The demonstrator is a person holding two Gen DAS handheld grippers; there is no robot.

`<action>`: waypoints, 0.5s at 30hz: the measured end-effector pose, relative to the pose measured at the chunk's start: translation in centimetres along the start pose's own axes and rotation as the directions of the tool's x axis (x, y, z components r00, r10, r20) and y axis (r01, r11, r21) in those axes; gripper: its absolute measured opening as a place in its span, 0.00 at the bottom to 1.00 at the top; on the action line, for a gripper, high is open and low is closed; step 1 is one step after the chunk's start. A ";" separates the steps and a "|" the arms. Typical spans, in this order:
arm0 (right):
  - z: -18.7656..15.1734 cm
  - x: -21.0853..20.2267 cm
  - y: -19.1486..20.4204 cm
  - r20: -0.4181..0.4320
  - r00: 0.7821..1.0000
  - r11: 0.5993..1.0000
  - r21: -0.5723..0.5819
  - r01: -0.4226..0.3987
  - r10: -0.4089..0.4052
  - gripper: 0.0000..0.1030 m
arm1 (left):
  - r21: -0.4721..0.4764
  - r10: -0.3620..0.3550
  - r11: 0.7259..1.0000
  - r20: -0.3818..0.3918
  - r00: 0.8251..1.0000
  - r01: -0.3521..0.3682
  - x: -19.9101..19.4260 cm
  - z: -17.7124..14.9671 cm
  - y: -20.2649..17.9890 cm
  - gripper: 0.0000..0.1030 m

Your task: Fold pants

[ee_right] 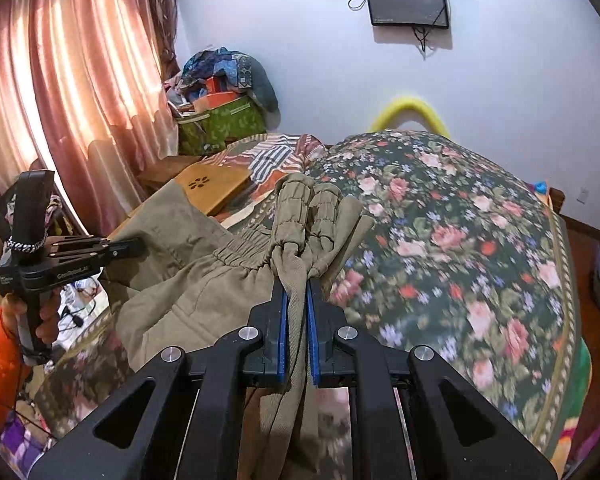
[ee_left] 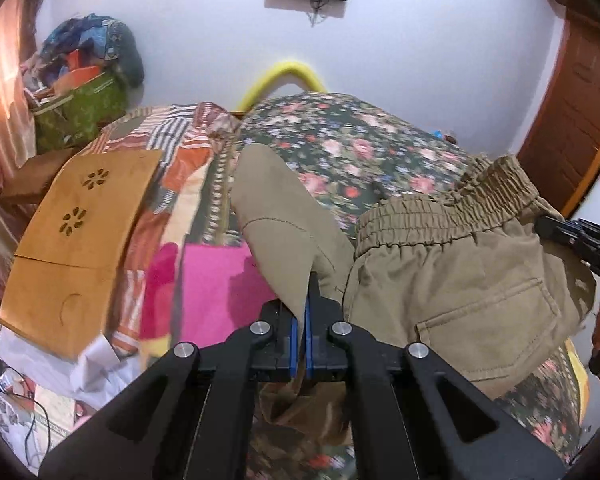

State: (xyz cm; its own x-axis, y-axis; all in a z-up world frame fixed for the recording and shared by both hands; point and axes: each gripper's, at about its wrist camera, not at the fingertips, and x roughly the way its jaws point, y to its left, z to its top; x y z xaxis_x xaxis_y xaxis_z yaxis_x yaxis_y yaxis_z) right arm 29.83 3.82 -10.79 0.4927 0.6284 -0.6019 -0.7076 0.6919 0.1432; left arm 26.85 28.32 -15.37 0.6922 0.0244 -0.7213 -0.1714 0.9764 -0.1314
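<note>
Nearest the camera: khaki pants (ee_left: 452, 280), soft cotton-like cloth, pinched by both grippers and held up over a bed.
Left gripper (ee_left: 300, 332): jaws pressed together on a thin flat edge of the cloth, apparently a leg or side panel rising away from the blue pads.
Right gripper (ee_right: 296, 320): jaws clamped on a bunched fold of cloth just below the gathered elastic waistband (ee_right: 312, 216); some fabric trails down between the jaws.
Where the pants are: lifted between the two grippers, the seat with a back pocket (ee_left: 488, 320) hanging slack above the floral bedspread (ee_right: 460, 240).
Handling, as a judgement: light, limp and non-slippery; it sags wherever unsupported, so it should fold cleanly only once spread flat.
Where to hold: waistband corners and leg hems look best, since the elastic bunches thickly.
Surroundings: wooden lap table (ee_left: 80, 236) on a patchwork quilt (ee_left: 172, 168) to the left, pink curtains (ee_right: 72, 92) by the window, dark wall screen (ee_right: 408, 2) ahead.
</note>
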 end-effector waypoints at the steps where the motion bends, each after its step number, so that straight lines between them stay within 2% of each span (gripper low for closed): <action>1: 0.4 0.7 0.2 -0.002 1.000 1.000 -0.005 0.002 -0.002 0.07 | -0.010 0.008 1.000 -0.004 1.000 -0.009 0.8 0.5 0.8 0.02; 8: 2.0 5.7 1.2 -0.025 1.000 1.000 -0.025 0.012 -0.013 0.07 | -0.057 0.030 0.998 -0.039 0.999 -0.032 5.1 1.6 4.7 0.02; 15: 0.4 10.9 0.5 -0.104 0.994 1.000 -0.009 0.017 -0.017 0.07 | -0.120 0.032 0.992 -0.115 0.993 -0.046 10.4 -0.1 8.6 0.02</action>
State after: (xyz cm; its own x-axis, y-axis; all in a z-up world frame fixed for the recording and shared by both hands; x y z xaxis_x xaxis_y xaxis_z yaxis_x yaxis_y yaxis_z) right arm 35.06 11.19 -16.99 0.4497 0.5759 -0.6827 -0.7040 0.6990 0.1260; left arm 32.49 36.91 -24.11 0.6013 0.0305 -0.7985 -0.2857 0.9414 -0.1792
